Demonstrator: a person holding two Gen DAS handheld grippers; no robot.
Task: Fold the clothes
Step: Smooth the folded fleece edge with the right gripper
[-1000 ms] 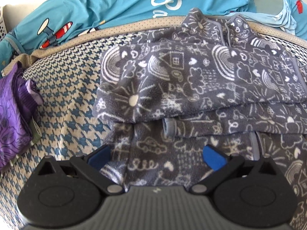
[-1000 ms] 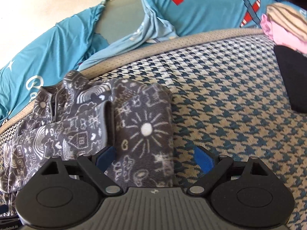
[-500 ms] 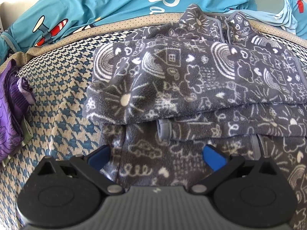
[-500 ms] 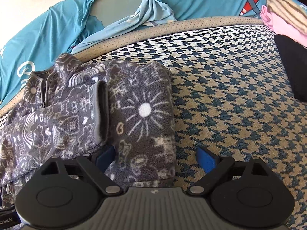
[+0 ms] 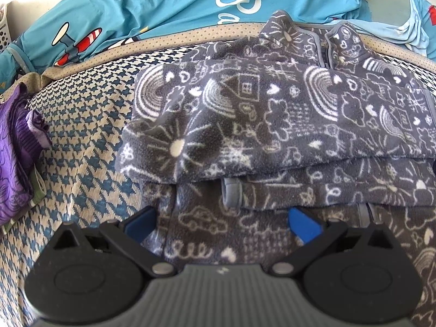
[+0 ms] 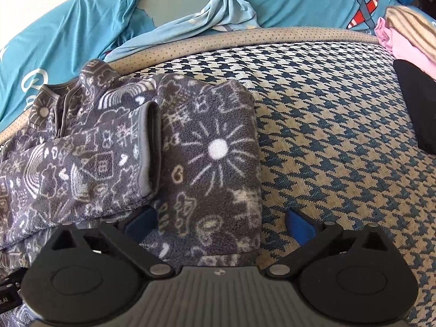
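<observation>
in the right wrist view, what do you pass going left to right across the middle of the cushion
grey patterned fleece → bare houndstooth cushion → black garment at the right edge

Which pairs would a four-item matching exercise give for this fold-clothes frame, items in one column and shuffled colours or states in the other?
Column 1:
1. fleece jacket
2. sheet with aeroplane print
3. garment at the left edge
4. left hand-held gripper

Column 2:
A. purple
B. open, over the fleece
C. grey with white doodles, sleeves folded across
D. turquoise

Pairs: 1-C, 2-D, 3-A, 4-B
</observation>
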